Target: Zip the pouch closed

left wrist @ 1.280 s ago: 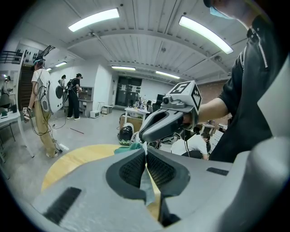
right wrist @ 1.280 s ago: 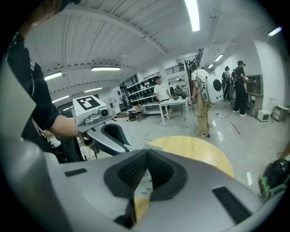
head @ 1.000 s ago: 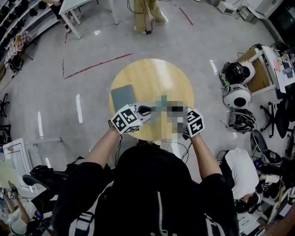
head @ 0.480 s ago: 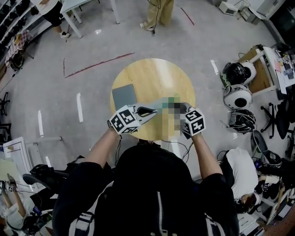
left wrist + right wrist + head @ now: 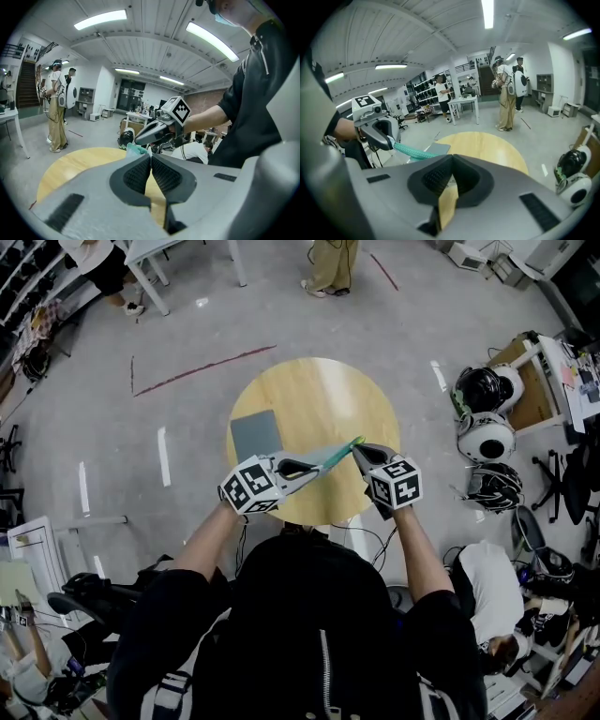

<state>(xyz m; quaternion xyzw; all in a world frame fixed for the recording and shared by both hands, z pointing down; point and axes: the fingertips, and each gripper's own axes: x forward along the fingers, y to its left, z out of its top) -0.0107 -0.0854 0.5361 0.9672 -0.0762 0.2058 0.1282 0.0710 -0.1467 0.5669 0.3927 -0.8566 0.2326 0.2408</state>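
Observation:
A teal pouch point(image 5: 335, 455) hangs edge-on as a thin strip above the round wooden table point(image 5: 319, 390), stretched between both grippers. My left gripper point(image 5: 312, 468) is shut on its near-left end. My right gripper point(image 5: 359, 448) is shut on its far-right end; the zipper pull is hidden between the pads. In the left gripper view only a teal corner of the pouch point(image 5: 135, 149) shows above my shut left gripper point(image 5: 151, 161), with the right gripper point(image 5: 157, 131) just beyond. In the right gripper view the pouch point(image 5: 412, 152) runs from the left gripper point(image 5: 379, 133) to my shut right gripper point(image 5: 451, 174).
A grey flat pad point(image 5: 255, 434) lies on the table's left part. Helmets point(image 5: 483, 418) and a small bench stand on the floor at the right. A person point(image 5: 330, 263) stands beyond the table, and a white table point(image 5: 178, 254) is at the far left.
My right gripper has moved right, away from the left one, and the pouch is drawn out into a taut strip. The left gripper has stayed put. The standing person has walked right.

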